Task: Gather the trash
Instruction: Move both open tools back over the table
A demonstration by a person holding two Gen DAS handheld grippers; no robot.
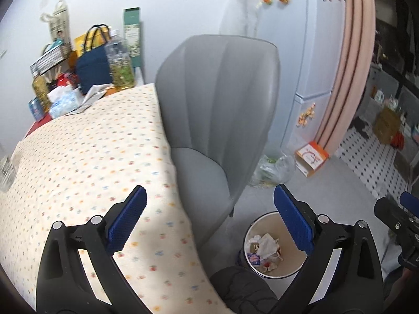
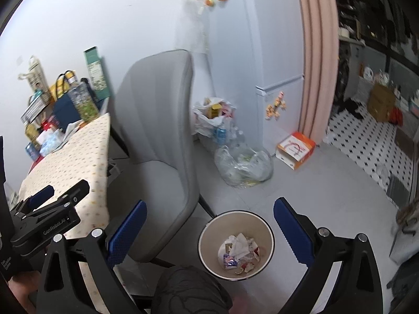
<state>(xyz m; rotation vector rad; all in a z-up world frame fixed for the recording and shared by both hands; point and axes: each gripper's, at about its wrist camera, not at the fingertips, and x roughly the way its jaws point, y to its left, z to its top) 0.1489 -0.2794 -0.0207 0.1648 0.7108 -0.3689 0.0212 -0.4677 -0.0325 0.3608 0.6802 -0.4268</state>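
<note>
Grey floor and a white fridge (image 1: pixel 314 52) frame both views. Left wrist view: our left gripper (image 1: pixel 209 219) stands wide open and empty above the dotted tablecloth (image 1: pixel 91 151); the bin (image 1: pixel 258 221) sits at 5 o'clock, with crumpled trash (image 1: pixel 264 248) inside, below the grey chair (image 1: pixel 217 99). Right wrist view: our right gripper (image 2: pixel 209 227) is likewise spread, holding nothing; the bin (image 2: pixel 209 238) lies at 6 o'clock between its fingers, trash (image 2: pixel 241 253) at the bottom, and a clear bag (image 2: pixel 243 164) is beyond it.

Left gripper (image 1: pixel 209 219) empty, jaws wide, above dotted tablecloth (image 1: pixel 86 157), grey chair (image 1: pixel 217 99), trash-filled bin (image 1: pixel 269 248)
</note>
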